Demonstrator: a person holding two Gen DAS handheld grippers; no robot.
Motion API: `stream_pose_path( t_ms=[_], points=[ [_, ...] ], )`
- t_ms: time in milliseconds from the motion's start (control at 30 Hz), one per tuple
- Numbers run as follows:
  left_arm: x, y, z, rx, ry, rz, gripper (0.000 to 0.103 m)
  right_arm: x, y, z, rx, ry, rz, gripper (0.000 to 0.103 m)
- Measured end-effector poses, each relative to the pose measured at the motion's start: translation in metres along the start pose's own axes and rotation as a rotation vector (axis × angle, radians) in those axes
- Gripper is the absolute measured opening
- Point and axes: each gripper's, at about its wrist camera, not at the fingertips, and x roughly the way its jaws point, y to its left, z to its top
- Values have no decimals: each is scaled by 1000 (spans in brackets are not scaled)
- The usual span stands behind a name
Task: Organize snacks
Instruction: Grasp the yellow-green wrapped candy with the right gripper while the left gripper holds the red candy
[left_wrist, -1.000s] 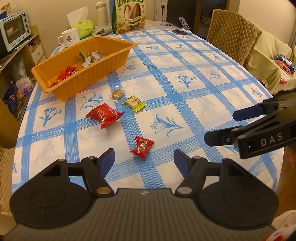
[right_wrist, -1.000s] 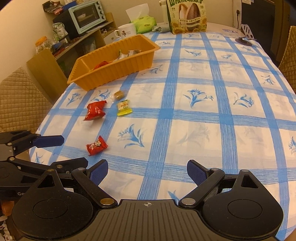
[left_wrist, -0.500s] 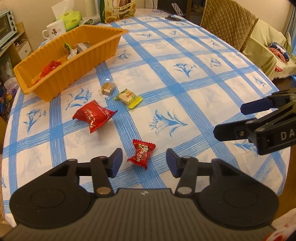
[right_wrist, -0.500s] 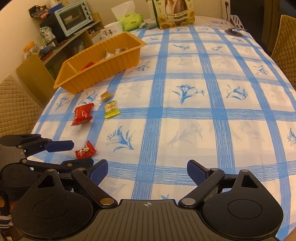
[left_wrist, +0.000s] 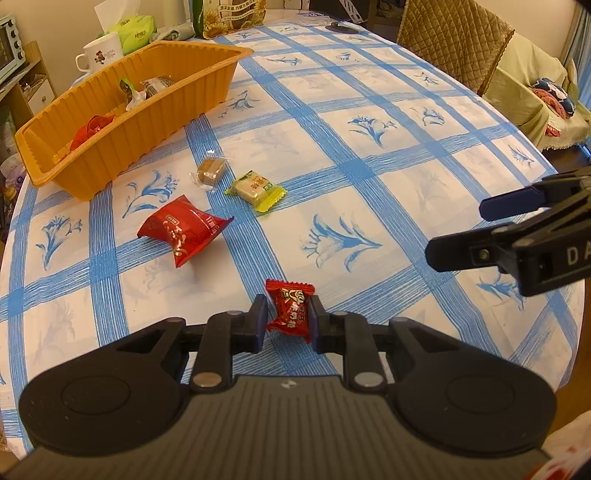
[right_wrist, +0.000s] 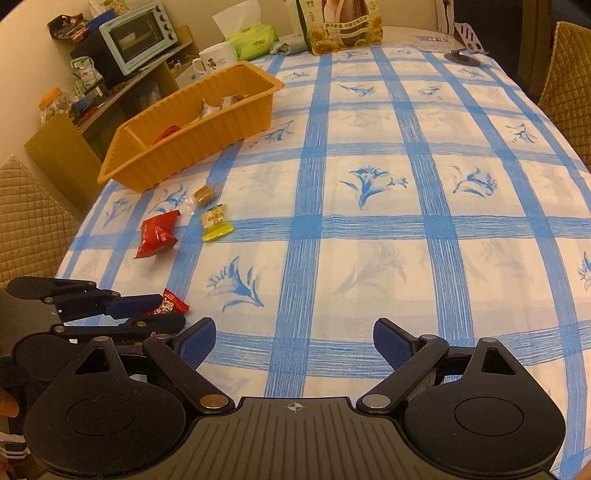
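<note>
A small red wrapped candy (left_wrist: 291, 295) lies on the blue-checked tablecloth between the pads of my left gripper (left_wrist: 287, 314). The jaws are closing and both pads touch the wrapper. From the right wrist view the same candy (right_wrist: 173, 304) pokes out past the left gripper (right_wrist: 147, 312). My right gripper (right_wrist: 294, 334) stands open over bare cloth, to the right of the left one. Further off lie a larger red packet (left_wrist: 183, 230), a yellow-green snack (left_wrist: 255, 188) and a brown candy in clear wrap (left_wrist: 209, 171). The orange tray (left_wrist: 177, 99) behind them holds several snacks.
A white mug (left_wrist: 101, 55), a green tissue pack (left_wrist: 129, 27) and a sunflower-seed bag (left_wrist: 229, 16) stand at the table's far end. Quilted chairs (left_wrist: 454, 40) flank the table. A shelf with a toaster oven (right_wrist: 136, 37) stands on the left. The table's front edge is close.
My left gripper came forward and down around the small red candy and its jaws closed from wide apart onto the wrapper. The right gripper stayed put and open.
</note>
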Motion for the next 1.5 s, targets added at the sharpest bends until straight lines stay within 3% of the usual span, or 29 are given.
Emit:
stream_pose_path(
  t_ms=[100,433,500,633,800,1133,1500],
  points=[
    [-3,4,-2,-10,-1,-4,16,4,3,2,-9,0,8,92],
    [-31,40,-14,-102,-29,56,16,22,24,18,-137,-55,58,90],
    [-38,50,-17,-130,-36,79,16,27,30,24,-175,-69,76,81],
    [-50,72,-22,-193,-47,130,16,44,41,36,-220,-84,106,74],
    [-63,100,-27,-269,-63,183,16,66,54,52,-275,-94,123,58],
    [-76,127,-29,-326,-80,247,16,101,68,71,-342,-59,111,40],
    [-77,131,-28,-329,-83,257,16,115,78,72,-382,-39,84,26]
  ],
)
